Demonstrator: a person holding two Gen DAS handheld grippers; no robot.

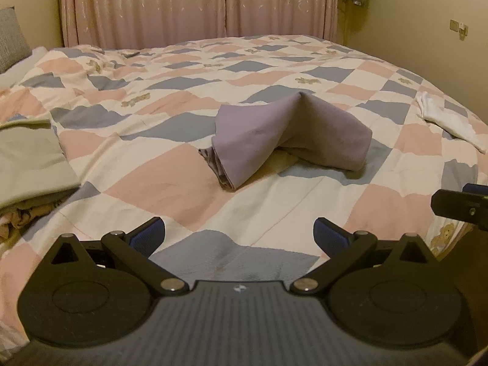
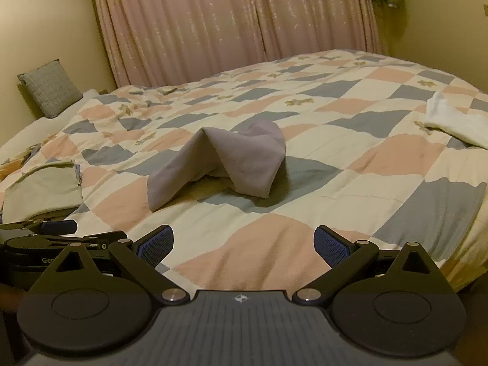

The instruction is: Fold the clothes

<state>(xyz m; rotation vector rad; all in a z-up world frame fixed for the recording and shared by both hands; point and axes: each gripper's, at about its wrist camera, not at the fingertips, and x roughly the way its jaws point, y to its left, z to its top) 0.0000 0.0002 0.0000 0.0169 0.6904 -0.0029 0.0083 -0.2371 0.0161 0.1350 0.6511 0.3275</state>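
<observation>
On the checked quilt (image 1: 170, 164), a purple garment (image 1: 283, 137) lies bunched near the bed's middle, peaked upward, unfolded. Left gripper (image 1: 239, 235): fingers spread wide, nothing between them, held short of the garment. Right gripper (image 2: 244, 244): likewise spread and empty, well apart from the cloth. Folded green clothing (image 1: 30, 161) rests at the left edge; a white item (image 1: 448, 119) lies far right.
</observation>
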